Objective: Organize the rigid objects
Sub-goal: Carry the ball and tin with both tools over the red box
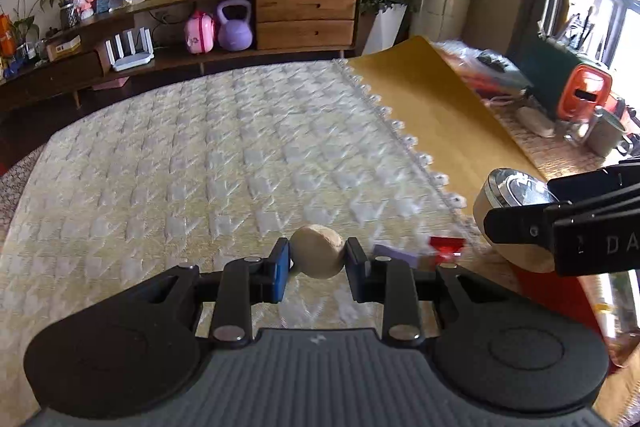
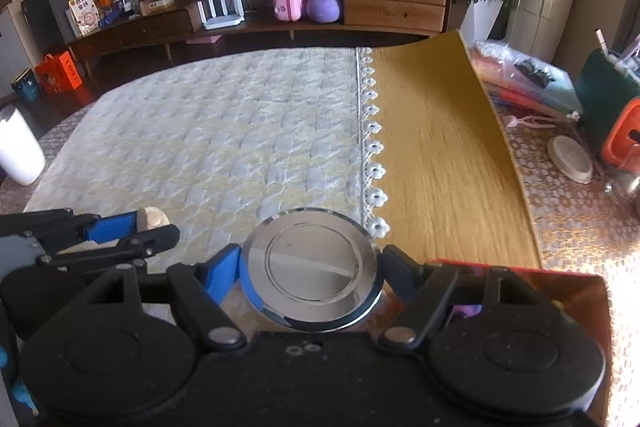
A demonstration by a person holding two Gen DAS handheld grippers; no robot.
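Round cork stopper (image 1: 317,251) pinched in left gripper (image 1: 317,259).

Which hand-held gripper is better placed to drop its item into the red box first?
Right hand-held gripper, probably: its chrome-topped round container hangs beside the red box. The left hand-held gripper, holding a beige knob, sits farther left.

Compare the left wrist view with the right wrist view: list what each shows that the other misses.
Left wrist only: a small red piece and a purple block just beyond its fingers.

Right wrist only: a white cylinder at the far left and an orange box on the floor.

Both: the left gripper shut on a beige ball, the right gripper shut on a chrome disc, and the purple kettlebell.
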